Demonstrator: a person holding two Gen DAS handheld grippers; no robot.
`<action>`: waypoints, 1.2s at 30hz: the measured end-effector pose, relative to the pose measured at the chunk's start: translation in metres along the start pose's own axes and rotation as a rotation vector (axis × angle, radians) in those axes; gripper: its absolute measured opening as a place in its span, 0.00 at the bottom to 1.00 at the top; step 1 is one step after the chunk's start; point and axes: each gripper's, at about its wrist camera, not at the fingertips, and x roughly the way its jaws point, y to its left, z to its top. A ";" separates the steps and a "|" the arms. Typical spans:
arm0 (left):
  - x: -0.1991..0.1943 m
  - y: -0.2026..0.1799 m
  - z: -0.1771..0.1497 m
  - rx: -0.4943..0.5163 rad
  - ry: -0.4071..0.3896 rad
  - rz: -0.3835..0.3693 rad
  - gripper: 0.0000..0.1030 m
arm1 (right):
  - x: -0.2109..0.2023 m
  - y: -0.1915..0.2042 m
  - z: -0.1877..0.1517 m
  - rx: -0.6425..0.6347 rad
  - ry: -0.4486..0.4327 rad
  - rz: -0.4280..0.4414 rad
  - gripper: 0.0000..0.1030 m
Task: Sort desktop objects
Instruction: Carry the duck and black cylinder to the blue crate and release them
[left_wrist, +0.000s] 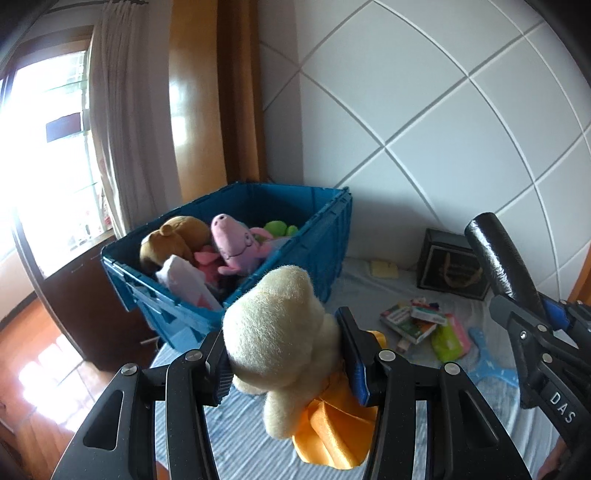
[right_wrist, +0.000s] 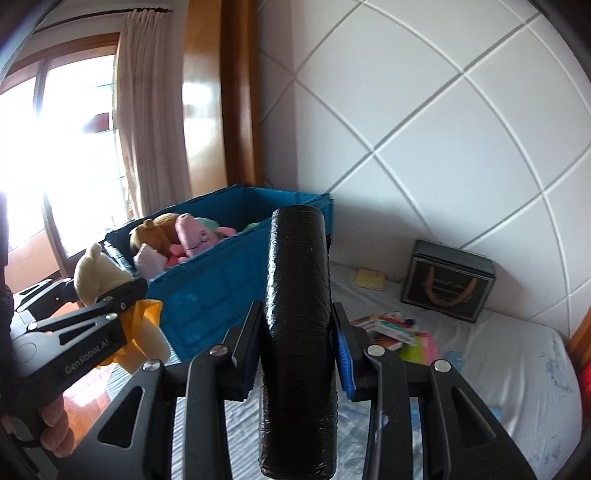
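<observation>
Left gripper (left_wrist: 284, 363): it is closed on a cream soft toy (left_wrist: 277, 339). The toy is squeezed between the two pads, and its orange cloth (left_wrist: 332, 424) hangs down under it.

Right gripper (right_wrist: 295, 354): it is closed tight on a black roll (right_wrist: 297, 314). The roll is held standing up and is wrapped in shiny black film.

Blue bin (left_wrist: 317, 243): it is seen just past the cream toy, at the far left of the bed. It is open at the top.

Already sorted: a brown bear (left_wrist: 173, 236), a pink pig toy (left_wrist: 232, 243) and a green toy (left_wrist: 279, 228) are lying in the bin. A few more soft things are packed in beside them.

Being sorted: the cream toy and the black roll are held up in the air, near the bin but not in it.

Left to sort: a small pile of books and packets (left_wrist: 417, 321) is spread on the bed sheet (right_wrist: 498, 354). A yellow pad (left_wrist: 384, 268) and a dark box (left_wrist: 450, 264) are by the white wall. A light blue flat thing (left_wrist: 491, 365) is lying near the pile.

How far along: about half is judged done. The soft toys are mostly put away, but the small things are still out.

Where the black roll belongs: it cannot be told.
</observation>
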 end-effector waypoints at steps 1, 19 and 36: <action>0.002 0.012 0.003 -0.008 -0.002 0.010 0.47 | 0.005 0.010 0.004 -0.014 -0.001 0.012 0.33; 0.081 0.157 0.082 -0.076 -0.061 0.174 0.47 | 0.133 0.128 0.065 -0.129 0.011 0.174 0.33; 0.250 0.236 0.097 0.055 0.076 -0.077 0.49 | 0.290 0.238 0.101 -0.085 0.148 0.091 0.33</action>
